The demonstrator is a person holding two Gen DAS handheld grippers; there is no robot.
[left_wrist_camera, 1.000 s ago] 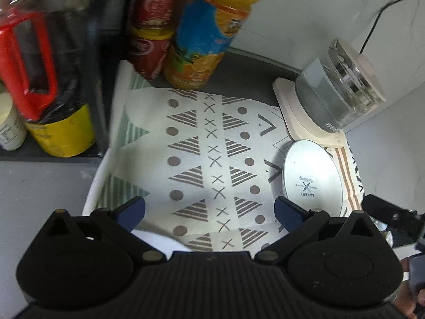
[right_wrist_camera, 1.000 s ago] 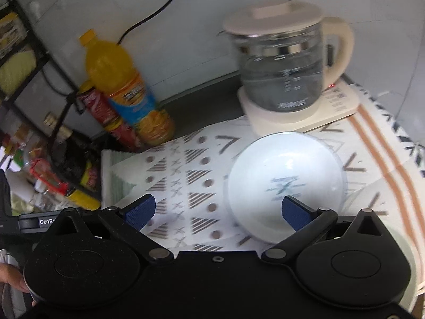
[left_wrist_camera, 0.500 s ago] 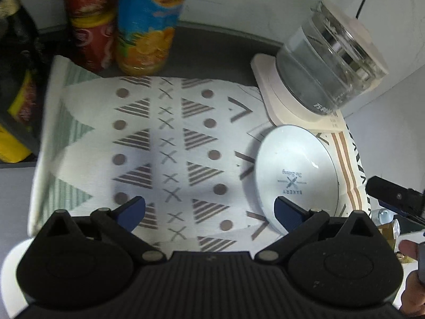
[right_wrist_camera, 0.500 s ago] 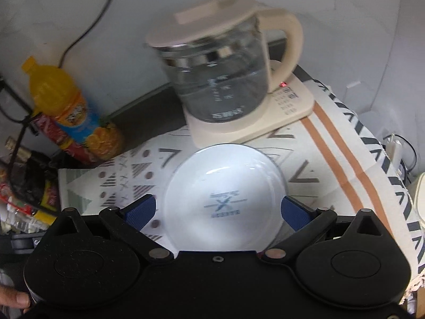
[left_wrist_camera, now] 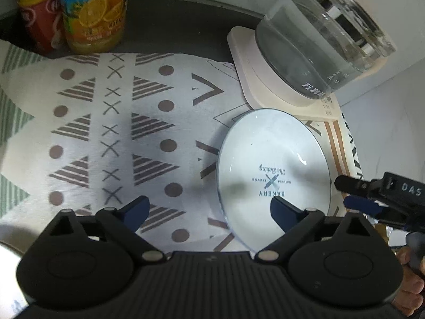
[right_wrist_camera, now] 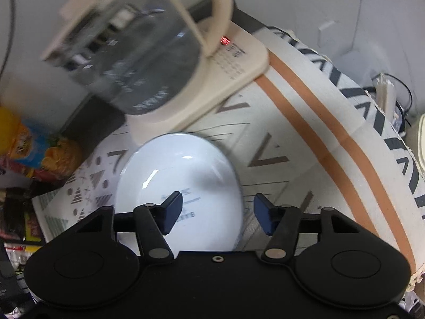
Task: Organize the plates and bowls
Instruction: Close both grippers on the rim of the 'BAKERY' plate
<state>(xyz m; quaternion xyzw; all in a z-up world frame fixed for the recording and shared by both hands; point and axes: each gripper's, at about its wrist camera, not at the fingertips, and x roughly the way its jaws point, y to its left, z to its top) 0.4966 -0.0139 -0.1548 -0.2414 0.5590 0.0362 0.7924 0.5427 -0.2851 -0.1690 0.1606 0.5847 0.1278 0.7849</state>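
A white bowl (left_wrist_camera: pixel 273 170) printed "BAKERY" sits on the patterned cloth (left_wrist_camera: pixel 106 133), just in front of the kettle base. My left gripper (left_wrist_camera: pixel 209 210) hovers over the cloth at the bowl's left side. Its jaws are wide and closing slightly, and its right finger overlaps the bowl's near part without gripping anything. My right gripper (right_wrist_camera: pixel 217 208) straddles the bowl's (right_wrist_camera: pixel 180 175) right rim, one finger over the inside and one outside. Its jaws are closing, and the pads stand clear of the rim. In the left wrist view, the right gripper (left_wrist_camera: pixel 358 194) is at the bowl's right edge.
A glass kettle (left_wrist_camera: pixel 318 34) on its cream base (right_wrist_camera: pixel 239 61) stands right behind the bowl. An orange juice bottle (left_wrist_camera: pixel 93 13) and a red can (left_wrist_camera: pixel 37 13) stand at the back left. A person's hand (left_wrist_camera: pixel 409 279) shows at the lower right.
Both grippers have come down and closer to the bowl, which now looks larger. The right gripper has rolled and its jaws have narrowed from wide to about half, astride the rim.
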